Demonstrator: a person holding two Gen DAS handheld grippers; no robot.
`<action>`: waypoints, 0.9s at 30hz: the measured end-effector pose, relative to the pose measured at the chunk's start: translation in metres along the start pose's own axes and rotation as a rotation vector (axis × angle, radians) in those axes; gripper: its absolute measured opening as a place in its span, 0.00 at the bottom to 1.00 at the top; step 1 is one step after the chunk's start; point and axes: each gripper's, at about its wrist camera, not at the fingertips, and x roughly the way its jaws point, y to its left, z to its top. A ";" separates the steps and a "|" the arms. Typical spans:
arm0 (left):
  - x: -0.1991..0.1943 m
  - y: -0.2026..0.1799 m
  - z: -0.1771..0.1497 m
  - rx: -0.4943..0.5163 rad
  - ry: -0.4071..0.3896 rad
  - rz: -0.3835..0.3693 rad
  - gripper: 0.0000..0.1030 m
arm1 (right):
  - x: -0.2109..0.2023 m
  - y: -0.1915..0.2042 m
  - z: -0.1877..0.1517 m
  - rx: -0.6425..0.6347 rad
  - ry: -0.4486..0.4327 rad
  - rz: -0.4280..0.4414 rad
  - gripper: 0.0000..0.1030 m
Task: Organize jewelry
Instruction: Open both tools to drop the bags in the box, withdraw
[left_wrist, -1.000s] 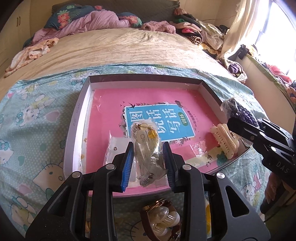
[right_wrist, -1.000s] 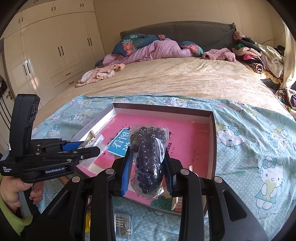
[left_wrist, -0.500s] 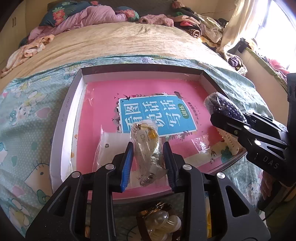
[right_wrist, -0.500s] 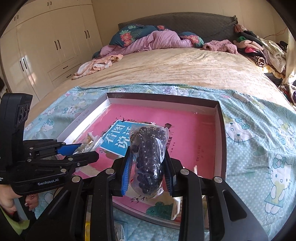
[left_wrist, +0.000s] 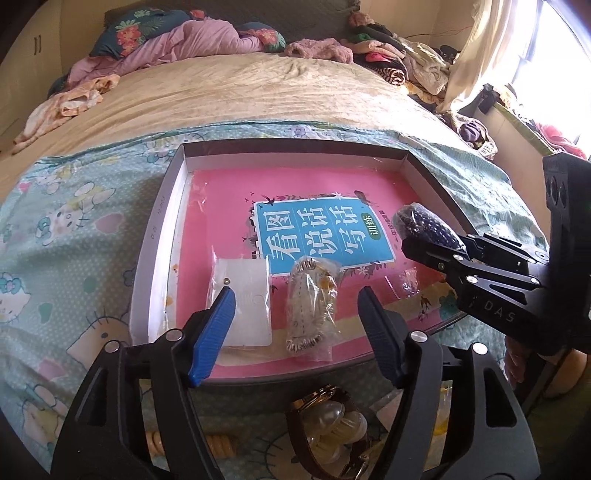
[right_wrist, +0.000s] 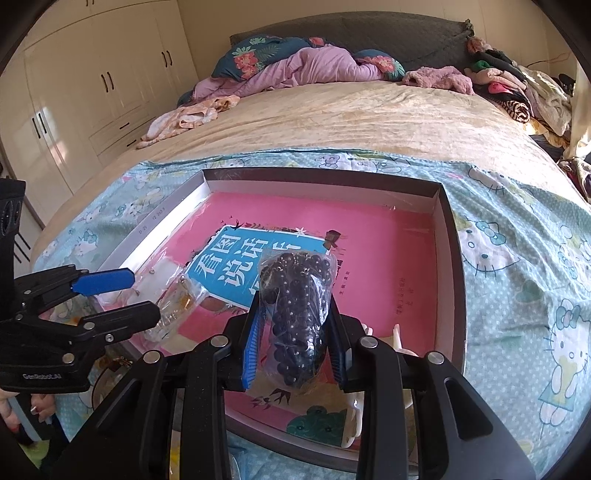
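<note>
While the bed (left_wrist: 258, 96) carries a cartoon-print sheet (left_wrist: 74, 236), a shallow box (left_wrist: 155, 236) lies on it, lined with a pink book (left_wrist: 317, 236). Left gripper (left_wrist: 295, 314): its jaws are opening, the pads clear of the clear bag of pale jewelry (left_wrist: 312, 310) lying in the box between them. Right gripper (right_wrist: 293, 334): its jaws clamp a bag of dark beads (right_wrist: 297, 306) above the box.
</note>
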 end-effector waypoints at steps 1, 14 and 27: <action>-0.002 0.001 0.000 -0.006 -0.003 0.007 0.70 | 0.001 0.001 -0.001 -0.001 0.005 -0.001 0.29; -0.023 0.010 -0.004 -0.070 -0.037 0.043 0.91 | -0.003 0.005 -0.003 -0.011 -0.007 -0.005 0.38; -0.049 0.019 -0.010 -0.104 -0.083 0.085 0.91 | -0.061 0.007 -0.009 0.022 -0.123 0.025 0.62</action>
